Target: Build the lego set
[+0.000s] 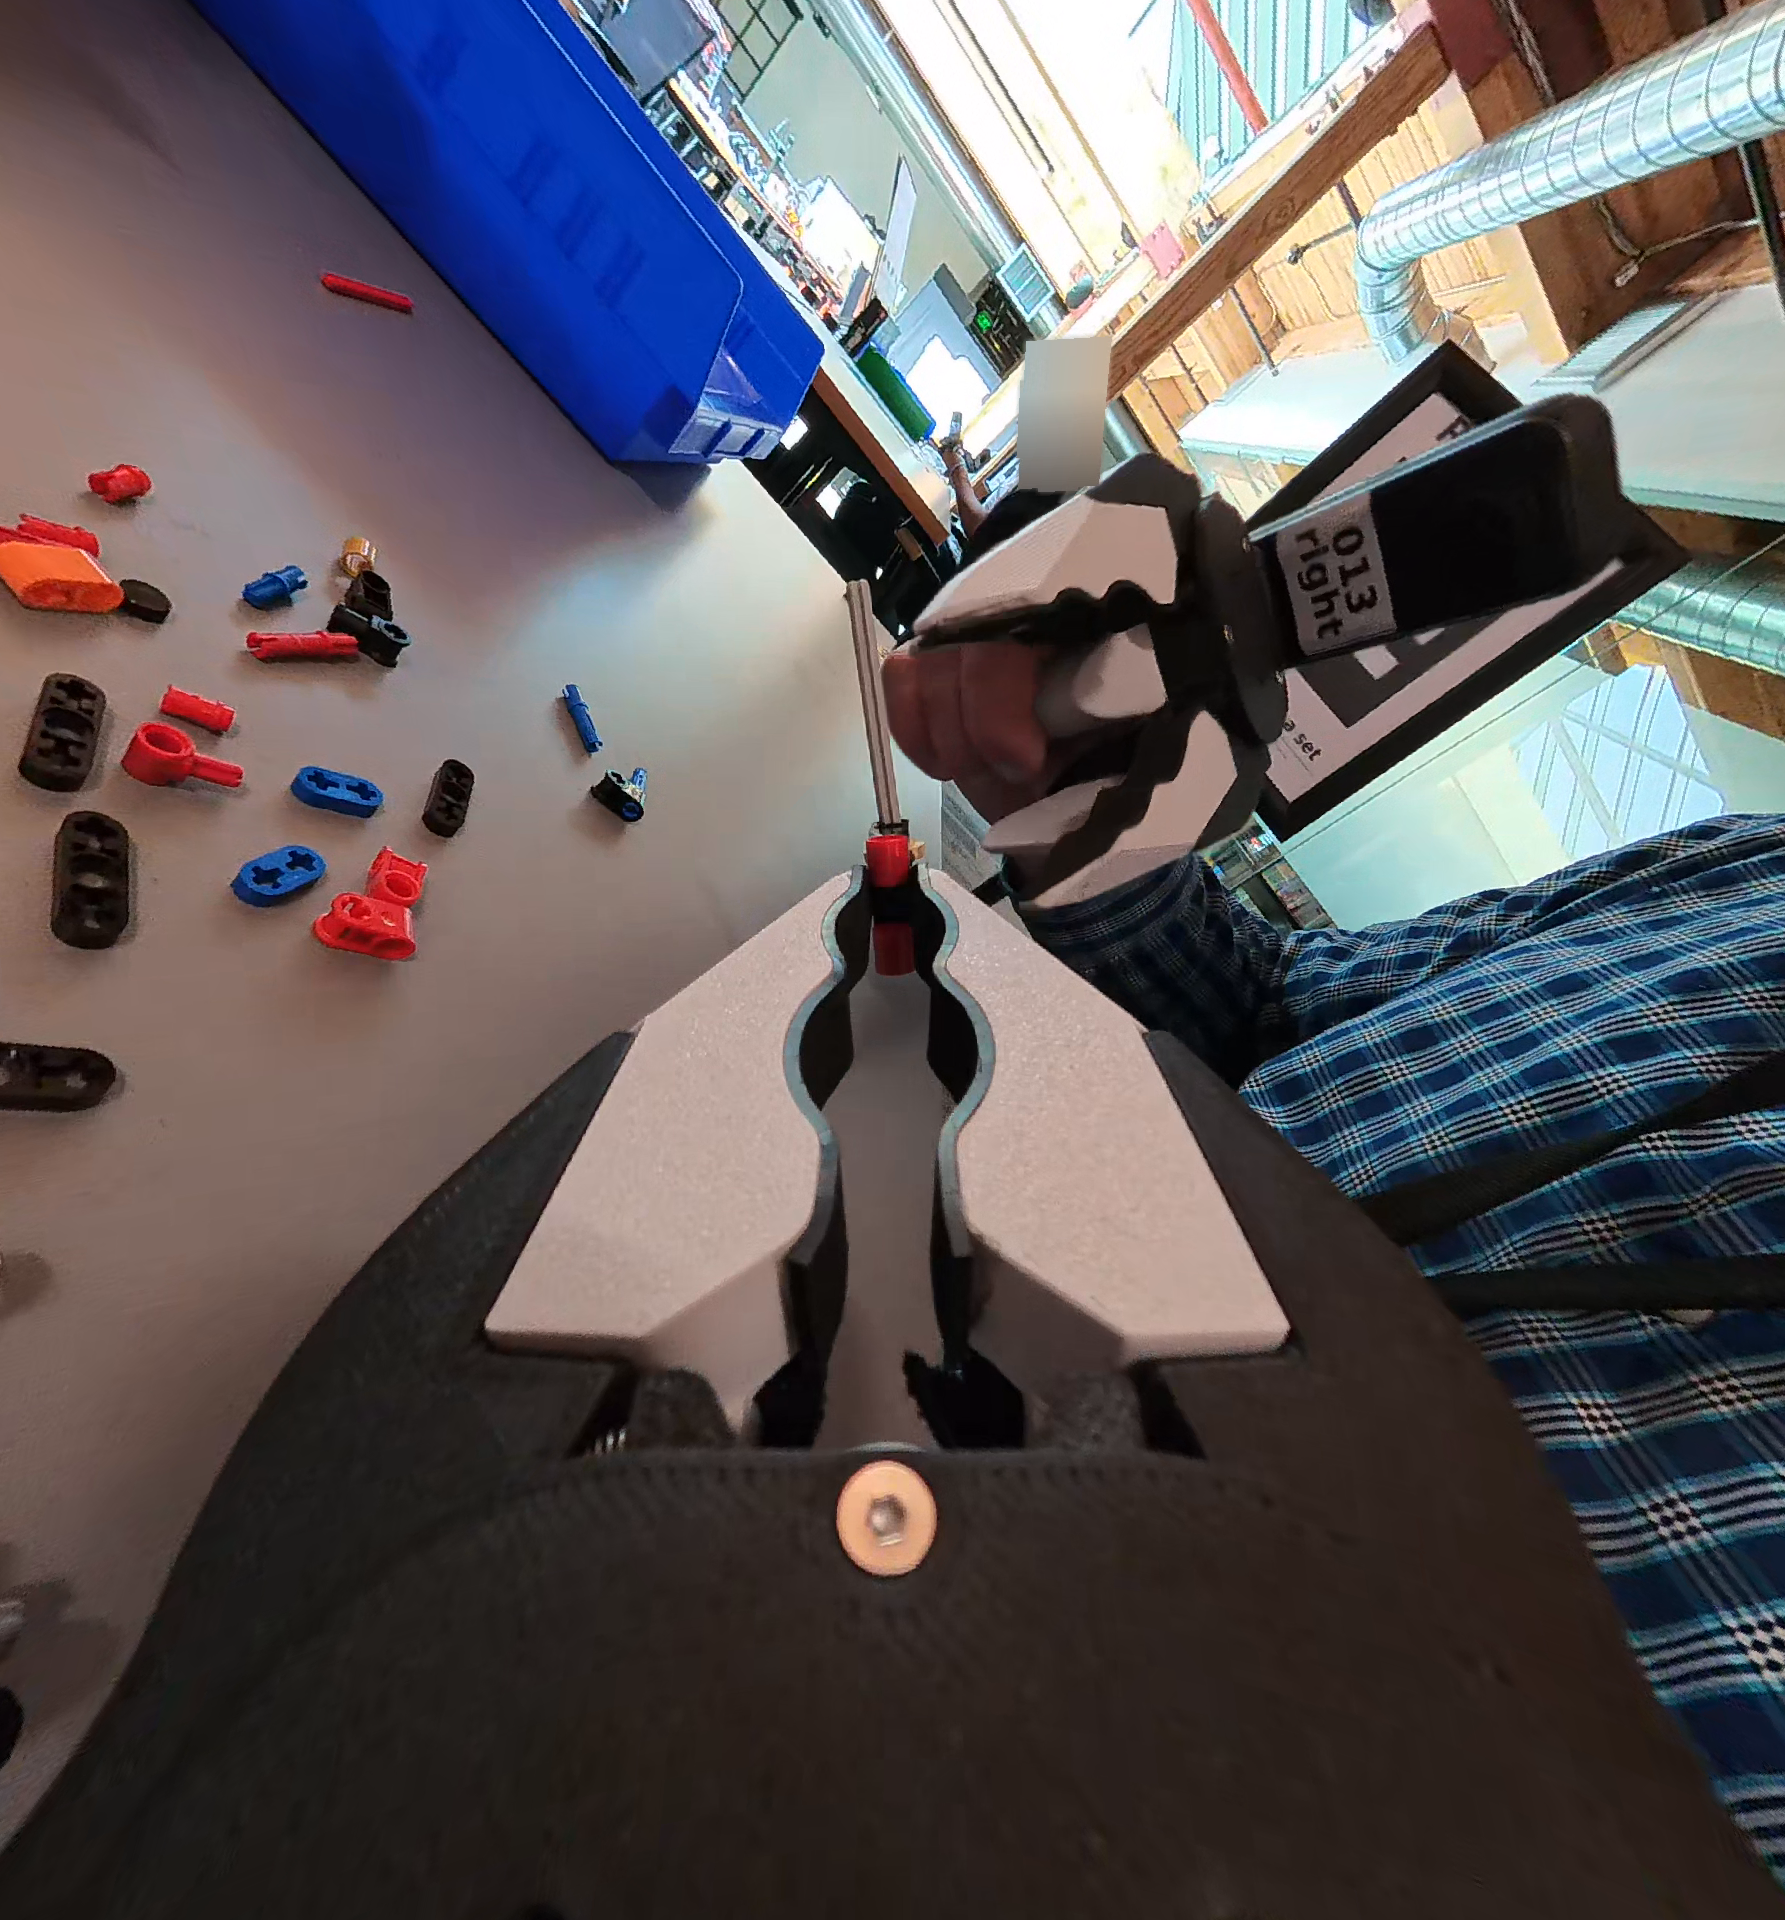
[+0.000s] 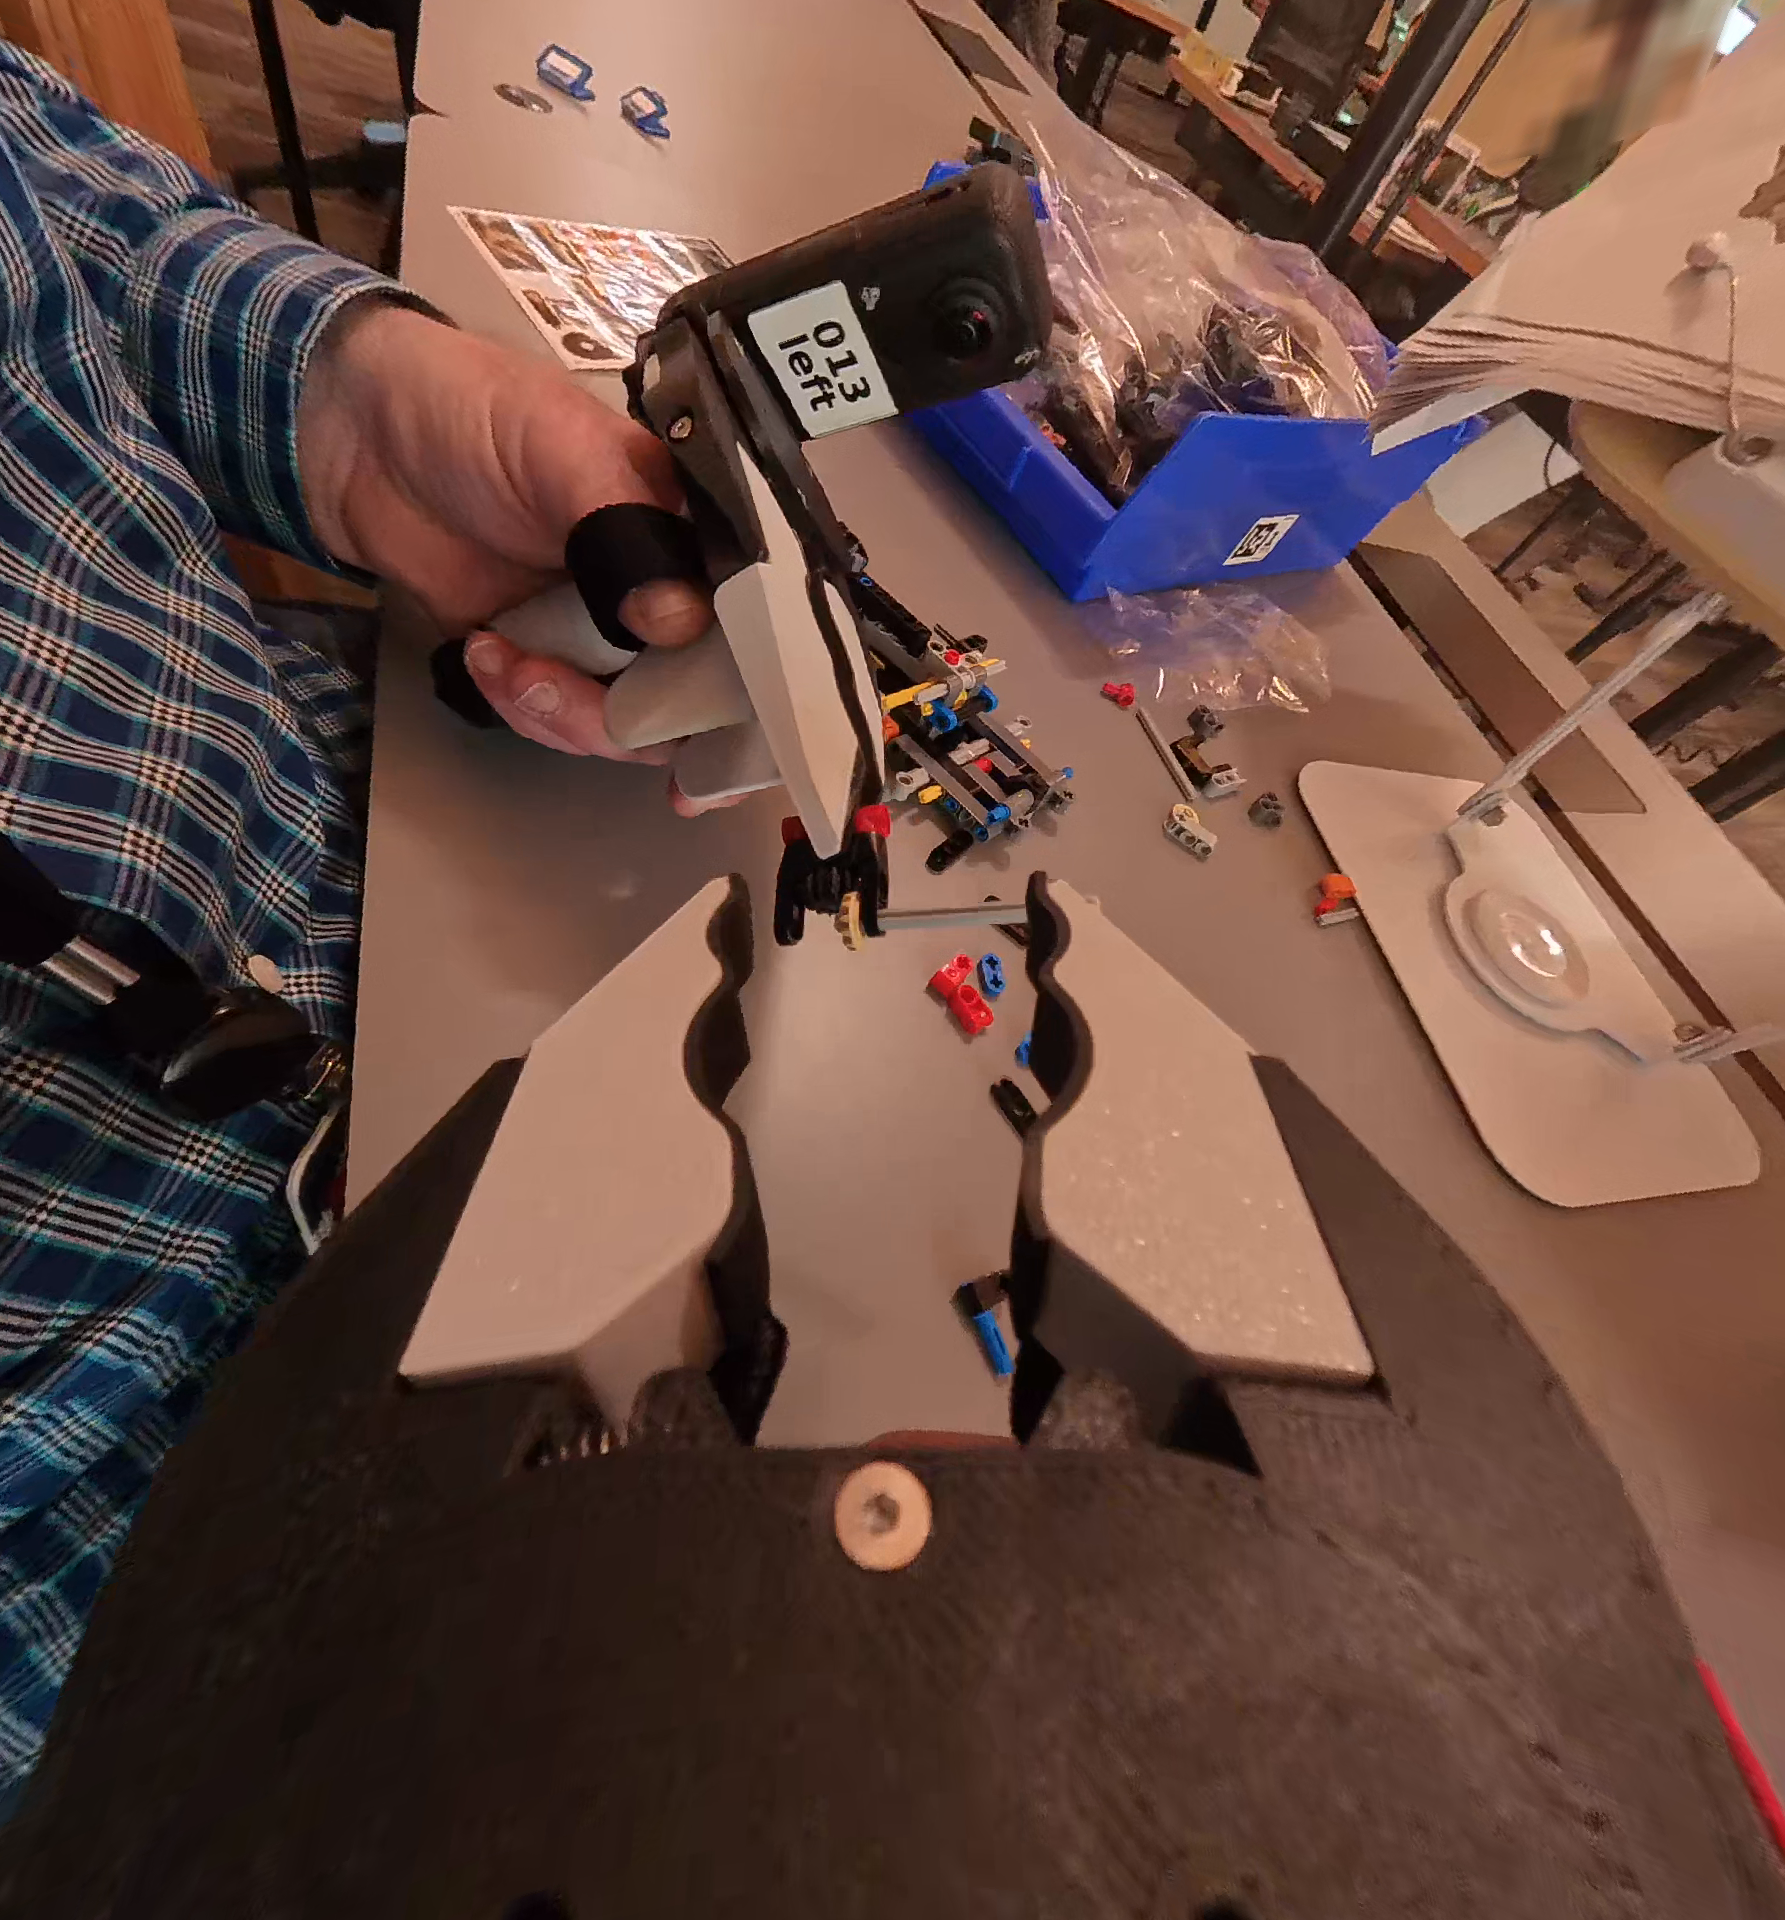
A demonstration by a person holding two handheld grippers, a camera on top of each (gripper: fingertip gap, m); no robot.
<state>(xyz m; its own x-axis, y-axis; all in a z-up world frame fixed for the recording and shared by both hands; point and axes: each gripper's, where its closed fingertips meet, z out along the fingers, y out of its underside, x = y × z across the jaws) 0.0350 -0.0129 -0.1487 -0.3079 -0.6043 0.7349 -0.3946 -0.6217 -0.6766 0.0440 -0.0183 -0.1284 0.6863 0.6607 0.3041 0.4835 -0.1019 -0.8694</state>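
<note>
My left gripper (image 1: 888, 885) is shut on a small red and black lego sub-assembly (image 1: 888, 914) held above the table. A grey axle (image 1: 875, 707) sticks out of it, away from the fingers. In the right wrist view the left gripper (image 2: 846, 831) hangs tip-down with the sub-assembly (image 2: 826, 883). A tan gear sits on it, and the axle (image 2: 955, 916) points sideways. My right gripper (image 2: 886, 899) is open, with the sub-assembly and axle between its fingertips. The axle's free end reaches one of the fingers (image 2: 1049, 914). The right gripper also shows in the left wrist view (image 1: 955, 727).
Several loose red, blue and black pieces (image 1: 275, 790) lie on the grey table (image 1: 244, 1143). A blue bin (image 2: 1179, 509) holds a plastic bag of parts. A partly built model (image 2: 961, 748), a printed sheet (image 2: 587, 281) and a white stand base (image 2: 1522, 987) are there too. Less than 4 cm separates the two grippers' tips.
</note>
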